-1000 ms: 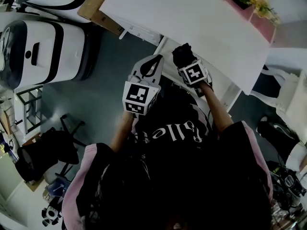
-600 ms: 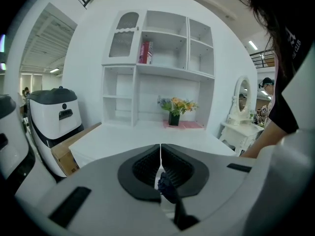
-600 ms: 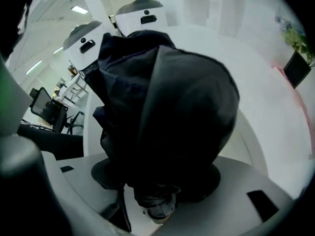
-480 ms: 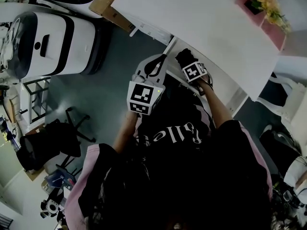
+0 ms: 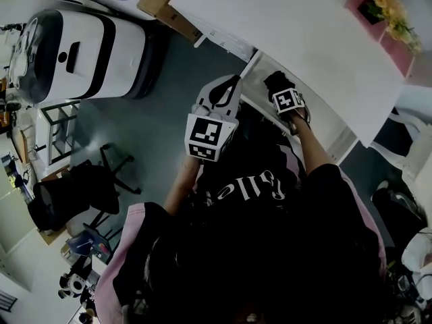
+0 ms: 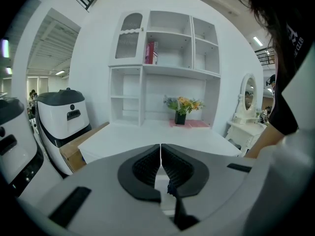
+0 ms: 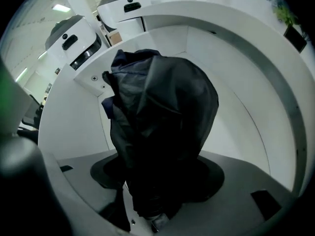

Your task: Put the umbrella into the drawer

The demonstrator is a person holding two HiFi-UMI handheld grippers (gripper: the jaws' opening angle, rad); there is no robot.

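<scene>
A folded dark umbrella [image 7: 162, 117] fills the right gripper view, and my right gripper [image 7: 160, 178] is shut on its lower end. White drawer [image 7: 246, 112] walls curve around it, so the umbrella sits inside the open drawer. In the head view the umbrella [image 5: 275, 84] shows as a black bundle ahead of my right gripper [image 5: 287, 100], under the front edge of the white desk [image 5: 290, 25]. My left gripper [image 5: 217, 100] hangs just left of the drawer's side rail [image 5: 248, 76]. In the left gripper view, its jaws [image 6: 161, 163] are shut with the pads touching and nothing held.
Two white machines with dark bands [image 5: 81, 52] stand on the floor to the left, beside a brown box [image 5: 162, 5]. A flower vase on a pink mat [image 5: 381, 2] sits at the desk's far end. A black office chair [image 5: 74, 194] is at lower left. A shelf hutch [image 6: 162, 58] rises behind the desk.
The head view has drifted, so the scene sits further right. Both grippers keep their places at the desk's front edge, the right one still shut on the umbrella.
</scene>
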